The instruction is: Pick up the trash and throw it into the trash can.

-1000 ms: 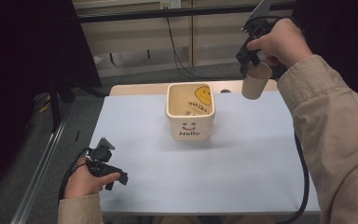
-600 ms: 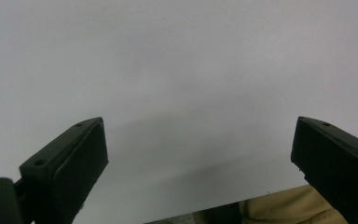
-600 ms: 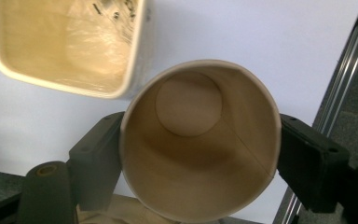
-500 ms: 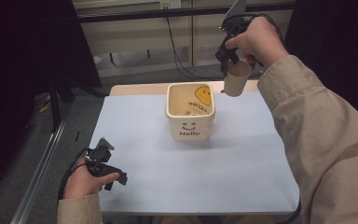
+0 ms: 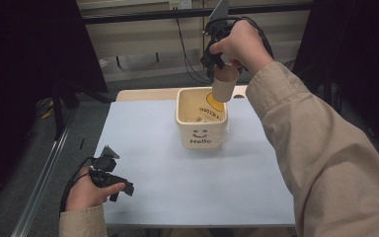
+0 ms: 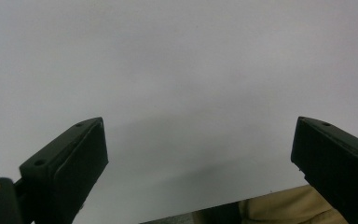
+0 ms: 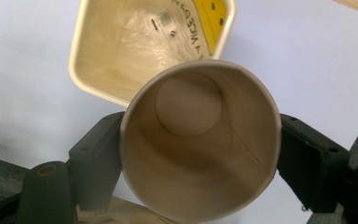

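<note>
A brown paper cup [image 5: 224,82] [image 7: 200,140] hangs in the air above the back right corner of a cream square bin [image 5: 202,118] [image 7: 135,51]. My right gripper [image 5: 216,63] [image 7: 200,154] is shut on the cup, one jaw on each side of its wall. The cup is empty and upright, and I look down into it. The bin bears a smiley face and "Hello" on its front and holds a clear plastic wrapper [image 7: 168,28]. My left gripper [image 5: 112,180] [image 6: 200,154] rests low at the table's front left, jaws wide open, nothing between them.
A pale blue sheet [image 5: 177,182] [image 6: 177,70] covers the table, with a wooden edge [image 5: 143,94] at the back. A metal rail [image 5: 44,173] runs along the left side. Cables [image 5: 187,54] hang behind the table.
My right gripper has carried the cup left and slightly forward, from beyond the bin's right side to above its back right corner. The left gripper has stayed put.
</note>
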`<state>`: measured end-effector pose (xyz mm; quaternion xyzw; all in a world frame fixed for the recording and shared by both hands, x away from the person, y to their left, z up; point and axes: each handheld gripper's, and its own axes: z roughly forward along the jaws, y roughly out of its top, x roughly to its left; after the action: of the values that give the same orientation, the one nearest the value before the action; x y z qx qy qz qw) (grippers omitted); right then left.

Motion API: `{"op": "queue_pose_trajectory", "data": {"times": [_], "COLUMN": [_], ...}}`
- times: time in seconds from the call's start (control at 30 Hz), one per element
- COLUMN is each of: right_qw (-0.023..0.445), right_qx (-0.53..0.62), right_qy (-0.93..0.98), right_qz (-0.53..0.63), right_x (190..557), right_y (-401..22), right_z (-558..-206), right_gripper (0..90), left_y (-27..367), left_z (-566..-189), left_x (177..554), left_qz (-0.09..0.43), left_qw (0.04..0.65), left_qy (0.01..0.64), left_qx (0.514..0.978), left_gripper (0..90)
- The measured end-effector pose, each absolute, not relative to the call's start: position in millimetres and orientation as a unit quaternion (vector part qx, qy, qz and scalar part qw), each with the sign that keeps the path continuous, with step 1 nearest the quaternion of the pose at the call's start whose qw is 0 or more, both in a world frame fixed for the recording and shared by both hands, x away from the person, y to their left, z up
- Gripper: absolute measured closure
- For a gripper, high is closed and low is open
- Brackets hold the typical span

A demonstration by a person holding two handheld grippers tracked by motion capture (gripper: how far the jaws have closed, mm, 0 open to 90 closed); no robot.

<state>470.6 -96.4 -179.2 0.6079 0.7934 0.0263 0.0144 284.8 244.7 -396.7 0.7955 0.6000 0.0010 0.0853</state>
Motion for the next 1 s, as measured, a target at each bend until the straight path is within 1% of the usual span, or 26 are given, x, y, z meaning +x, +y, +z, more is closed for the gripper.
{"op": "queue_pose_trajectory", "data": {"times": [0.23, 0.4, 0.57, 1.0], "right_qw": [0.019, 0.02, 0.011, 0.003], "right_qx": [0.602, 0.601, 0.598, 0.596], "right_qy": [0.798, 0.799, 0.802, 0.803], "right_qz": [0.024, 0.02, 0.013, 0.0], "right_x": [475, 477, 481, 486], "right_y": [-89, -84, -78, -70], "right_z": [-186, -194, -216, -248], "right_gripper": [21.9, 21.7, 21.6, 20.3], "left_y": [244, 246, 244, 244], "left_z": [-396, -396, -396, -395], "left_x": [283, 284, 283, 284], "left_qz": [0.001, 0.001, 0.001, -0.003], "left_qw": [0.092, 0.09, 0.096, 0.095], "left_qy": [0.608, 0.6, 0.604, 0.601], "left_qx": [0.788, 0.795, 0.791, 0.794], "left_gripper": [3.5, 3.5, 3.5, 3.5]}}
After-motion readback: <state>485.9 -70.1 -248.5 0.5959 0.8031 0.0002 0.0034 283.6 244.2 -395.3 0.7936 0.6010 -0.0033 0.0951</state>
